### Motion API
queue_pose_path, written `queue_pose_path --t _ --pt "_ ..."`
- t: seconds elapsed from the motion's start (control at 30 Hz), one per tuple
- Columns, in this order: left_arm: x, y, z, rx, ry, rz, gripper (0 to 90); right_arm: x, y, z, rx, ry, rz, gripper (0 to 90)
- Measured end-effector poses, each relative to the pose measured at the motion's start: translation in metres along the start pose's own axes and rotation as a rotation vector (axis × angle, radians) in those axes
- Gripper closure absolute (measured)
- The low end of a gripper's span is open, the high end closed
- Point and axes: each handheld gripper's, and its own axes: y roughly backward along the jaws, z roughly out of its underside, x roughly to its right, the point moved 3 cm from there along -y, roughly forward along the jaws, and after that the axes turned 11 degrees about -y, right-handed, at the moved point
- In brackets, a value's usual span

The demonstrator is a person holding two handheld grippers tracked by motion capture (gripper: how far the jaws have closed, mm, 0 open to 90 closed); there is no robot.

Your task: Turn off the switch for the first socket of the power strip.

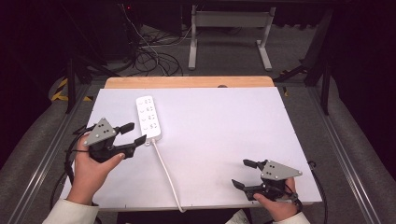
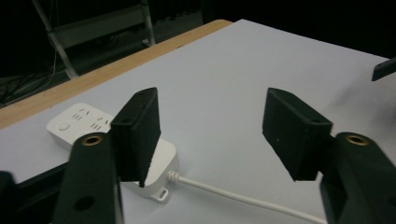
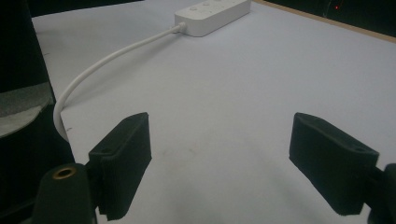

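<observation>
Fingers on my left gripper (image 1: pixel 131 133) are wide apart and hold nothing. I keep it just beside the near end of the power strip (image 1: pixel 149 117), I think so it can grab there. The strip lies flat on the table (image 1: pixel 224 121), left of the middle. Its cord (image 1: pixel 166 175) runs off the near edge. My right gripper (image 1: pixel 244 173) waits well apart, fingers apart too, empty.

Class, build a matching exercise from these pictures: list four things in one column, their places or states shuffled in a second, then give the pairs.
Things
1. white plastic power strip
2. white round cable
3. left gripper
4. right gripper

Places or states
A. open, near the table's front right corner
B. runs off the table's front edge
C. lies left of centre, toward the far edge
D. open, beside the strip's cable end

Pairs: 1-C, 2-B, 3-D, 4-A
</observation>
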Motion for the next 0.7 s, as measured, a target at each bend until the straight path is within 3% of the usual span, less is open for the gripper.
queue_pose_path --t 0.03,0.1,0.2,0.43,0.6,0.7 --pt "0.002 0.003 0.001 0.009 -0.004 0.004 37.1 0.0 0.0 0.0 0.0 0.0 0.0 21.0" --pt "0.006 0.01 0.003 0.023 -0.012 0.007 28.4 0.0 0.0 0.0 0.001 0.001 0.001 20.9" --pt "0.012 0.021 0.011 0.048 0.003 0.022 22.9 0.0 0.0 0.0 -0.001 -0.001 0.003 20.8" --pt "0.02 0.032 0.029 0.095 0.026 0.054 16.4 0.0 0.0 0.0 -0.007 0.004 0.005 20.8" --pt "0.03 0.037 0.044 0.088 -0.006 0.061 14.8 0.0 0.0 0.001 -0.01 0.003 0.003 20.1" --pt "0.035 0.036 0.056 0.058 -0.022 0.058 15.5 0.0 -0.001 0.001 -0.015 0.002 0.003 20.1"
